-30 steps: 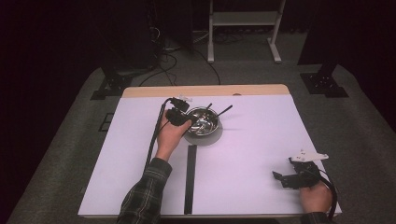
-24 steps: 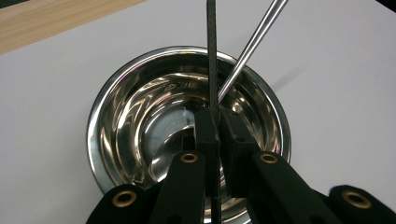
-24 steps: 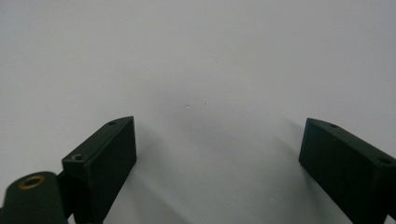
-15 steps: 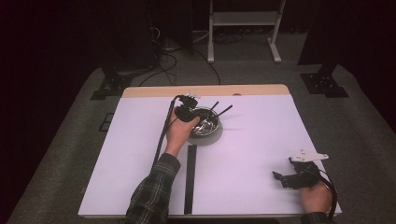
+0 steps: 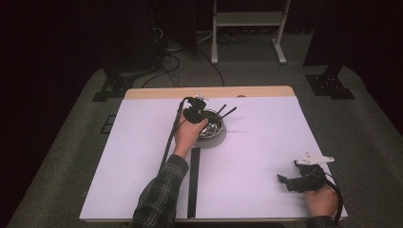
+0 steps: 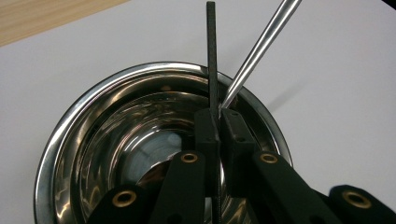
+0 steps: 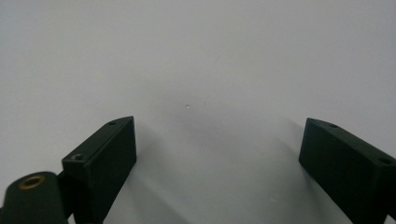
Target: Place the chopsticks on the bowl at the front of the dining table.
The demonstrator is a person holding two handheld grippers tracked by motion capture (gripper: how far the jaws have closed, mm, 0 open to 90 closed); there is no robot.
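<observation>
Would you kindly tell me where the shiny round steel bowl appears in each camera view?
High view: the shiny round steel bowl sits at upper centre of the white table, beside the left gripper.
Left gripper view: it spans the lower left and centre.
Right gripper view: not in it.
Shared landmark: the thin black stick leaning out over the rim.

A black strip lies on the white table.

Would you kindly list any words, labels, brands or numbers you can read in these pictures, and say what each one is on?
None: no readable text on the steel bowl, the black stick, the metal rod, the white table cover or either gripper.
</observation>
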